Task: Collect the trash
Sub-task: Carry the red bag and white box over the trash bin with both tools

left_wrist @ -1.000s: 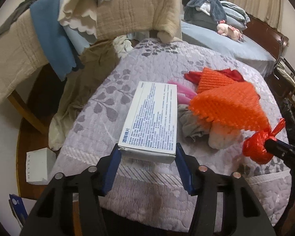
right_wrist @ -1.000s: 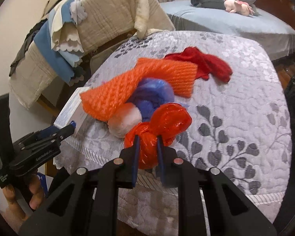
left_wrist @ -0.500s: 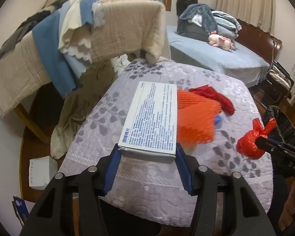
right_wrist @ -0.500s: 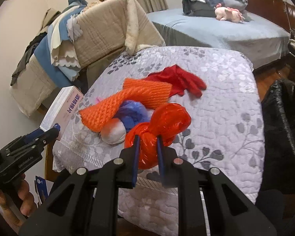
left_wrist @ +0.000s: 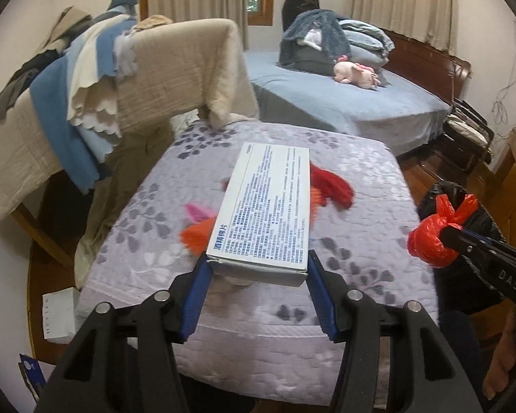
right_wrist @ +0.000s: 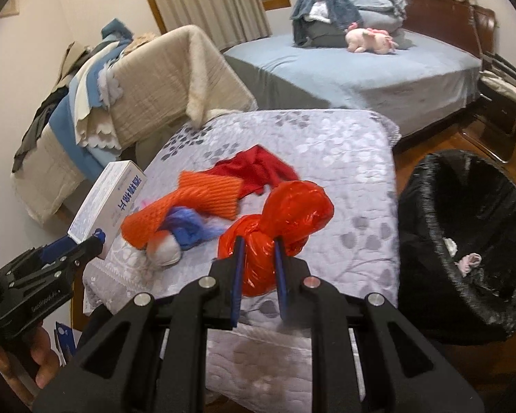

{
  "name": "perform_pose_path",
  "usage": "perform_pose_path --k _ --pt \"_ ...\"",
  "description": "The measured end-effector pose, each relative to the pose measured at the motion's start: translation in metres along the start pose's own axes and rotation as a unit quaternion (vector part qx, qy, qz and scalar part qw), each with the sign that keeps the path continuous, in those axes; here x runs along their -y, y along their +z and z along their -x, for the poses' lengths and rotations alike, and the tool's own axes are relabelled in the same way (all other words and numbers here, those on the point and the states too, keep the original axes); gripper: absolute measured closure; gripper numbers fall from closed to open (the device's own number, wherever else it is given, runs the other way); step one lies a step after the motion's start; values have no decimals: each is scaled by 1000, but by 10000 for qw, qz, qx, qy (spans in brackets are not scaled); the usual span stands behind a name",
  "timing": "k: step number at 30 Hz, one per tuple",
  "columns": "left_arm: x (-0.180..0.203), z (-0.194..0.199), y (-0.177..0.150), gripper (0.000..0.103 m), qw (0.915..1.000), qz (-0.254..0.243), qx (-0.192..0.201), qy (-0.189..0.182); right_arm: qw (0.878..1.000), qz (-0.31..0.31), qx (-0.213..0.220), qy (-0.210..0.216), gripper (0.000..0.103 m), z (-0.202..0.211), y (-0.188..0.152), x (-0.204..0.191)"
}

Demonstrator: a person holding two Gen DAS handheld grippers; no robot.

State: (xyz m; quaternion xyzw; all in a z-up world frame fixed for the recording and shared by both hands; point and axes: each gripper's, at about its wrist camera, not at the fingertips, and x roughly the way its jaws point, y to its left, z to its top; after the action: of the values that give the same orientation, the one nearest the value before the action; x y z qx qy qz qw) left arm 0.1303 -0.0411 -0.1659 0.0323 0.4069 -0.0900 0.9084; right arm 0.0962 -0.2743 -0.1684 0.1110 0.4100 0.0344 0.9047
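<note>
My left gripper (left_wrist: 258, 268) is shut on a white box with blue print (left_wrist: 268, 210), held above the quilted table (left_wrist: 361, 179); the box also shows in the right wrist view (right_wrist: 110, 199). My right gripper (right_wrist: 259, 261) is shut on a knotted red plastic bag (right_wrist: 282, 220), also seen in the left wrist view (left_wrist: 433, 237). A black-lined trash bin (right_wrist: 464, 241) stands right of the table with some scraps inside. On the table lie an orange foam net (right_wrist: 192, 199), a blue and white wad (right_wrist: 185, 230) and a red cloth (right_wrist: 258, 168).
A chair draped with beige and blue blankets (left_wrist: 120, 79) stands at the table's far left. A bed (right_wrist: 361, 65) with a pink plush toy (right_wrist: 371, 39) is behind. A white box (left_wrist: 58, 313) lies on the wooden floor at left.
Both grippers have risen and pulled back from the table with their loads. The right gripper has swung right, so the black bin has come into its view.
</note>
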Motion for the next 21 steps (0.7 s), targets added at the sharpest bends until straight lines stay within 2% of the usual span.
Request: perform_pose_path --k 9,16,21 --pt "56 -3 11 49 9998 -105 -34 -162 9993 -277 70 -237 87 20 3 54" --pt "105 -17 11 49 9991 -226 -236 -288 9977 -437 153 -501 87 34 2 96" --pt "143 -17 11 49 9977 -474 -223 -436 9960 -455 192 -738 87 43 3 133"
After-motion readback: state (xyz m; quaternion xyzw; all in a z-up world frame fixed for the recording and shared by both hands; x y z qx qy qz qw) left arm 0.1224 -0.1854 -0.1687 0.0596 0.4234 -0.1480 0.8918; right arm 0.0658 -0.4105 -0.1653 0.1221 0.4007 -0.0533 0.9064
